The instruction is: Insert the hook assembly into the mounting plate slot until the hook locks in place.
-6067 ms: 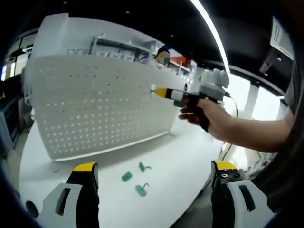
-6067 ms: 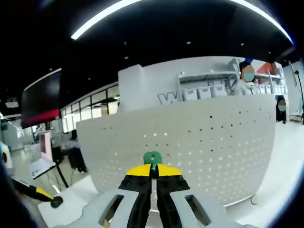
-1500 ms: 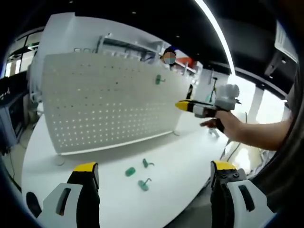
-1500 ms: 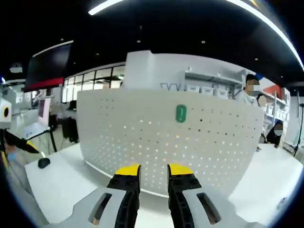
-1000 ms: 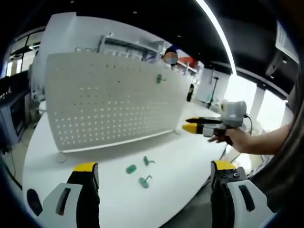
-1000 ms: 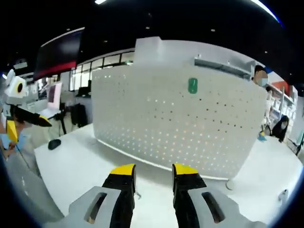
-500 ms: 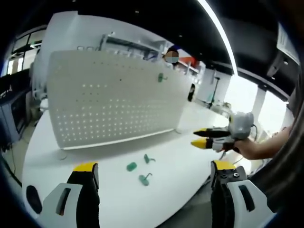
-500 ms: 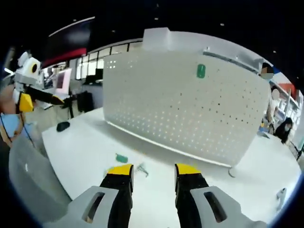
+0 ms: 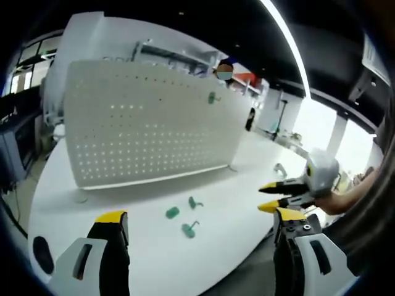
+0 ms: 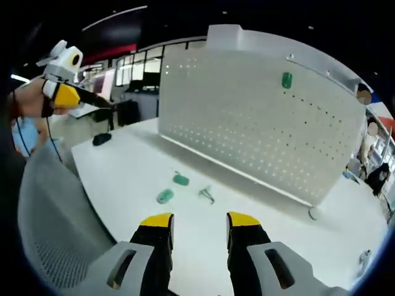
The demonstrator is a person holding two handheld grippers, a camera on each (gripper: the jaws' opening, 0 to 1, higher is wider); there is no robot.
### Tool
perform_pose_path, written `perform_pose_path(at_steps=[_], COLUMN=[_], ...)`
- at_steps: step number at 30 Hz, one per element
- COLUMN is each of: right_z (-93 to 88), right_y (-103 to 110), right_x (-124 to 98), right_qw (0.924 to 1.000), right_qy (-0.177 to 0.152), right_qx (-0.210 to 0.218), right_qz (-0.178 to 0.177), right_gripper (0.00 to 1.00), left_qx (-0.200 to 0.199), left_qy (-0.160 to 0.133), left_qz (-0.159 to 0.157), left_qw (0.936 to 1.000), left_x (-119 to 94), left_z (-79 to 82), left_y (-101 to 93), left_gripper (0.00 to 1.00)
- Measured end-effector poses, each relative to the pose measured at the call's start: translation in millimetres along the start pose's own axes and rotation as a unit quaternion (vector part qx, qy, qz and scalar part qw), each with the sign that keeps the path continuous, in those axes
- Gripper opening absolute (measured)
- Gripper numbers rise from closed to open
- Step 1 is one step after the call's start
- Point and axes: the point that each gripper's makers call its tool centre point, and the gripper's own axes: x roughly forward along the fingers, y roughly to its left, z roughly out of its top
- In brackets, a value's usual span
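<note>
One hook (image 10: pixel 287 79) sits mounted at 1 o'clock on the pegboard (image 10: pixel 259 135) — three hooks (image 10: pixel 181 179) left on the surface (image 10: pixel 123 166); both hand-held grippers (image 10: pixel 198 225) apart, empty.

Grey left gripper (image 9: pixel 196 223), right gripper (image 10: pixel 199 221), black jaws, yellow tips

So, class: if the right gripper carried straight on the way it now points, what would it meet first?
Probably the bare white table, just short of the loose green hooks. The right gripper is open and angled down at the tabletop; depth is hard to judge.
</note>
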Motion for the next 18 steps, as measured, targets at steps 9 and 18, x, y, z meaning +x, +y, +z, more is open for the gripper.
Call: perform_pose_path(at_steps=[9, 18], right_z=[-16.4, -25.9], right_y=[22, 48], right_x=[0, 21], right_qw=[0.9992, 0.9887], right_qy=[0.021, 0.063], right_qx=[-0.004, -0.055], right_qz=[0.034, 0.124], right_gripper=[0.32, 0.28], left_qx=[0.0, -0.003], left_qy=[0.008, 0.029], left_qz=[-0.002, -0.009], left_qw=[1.0, 0.9995], left_x=[-1, 0], left_z=[-4.7, -17.0], left_y=[1.4, -0.5], left_gripper=[1.0, 0.99])
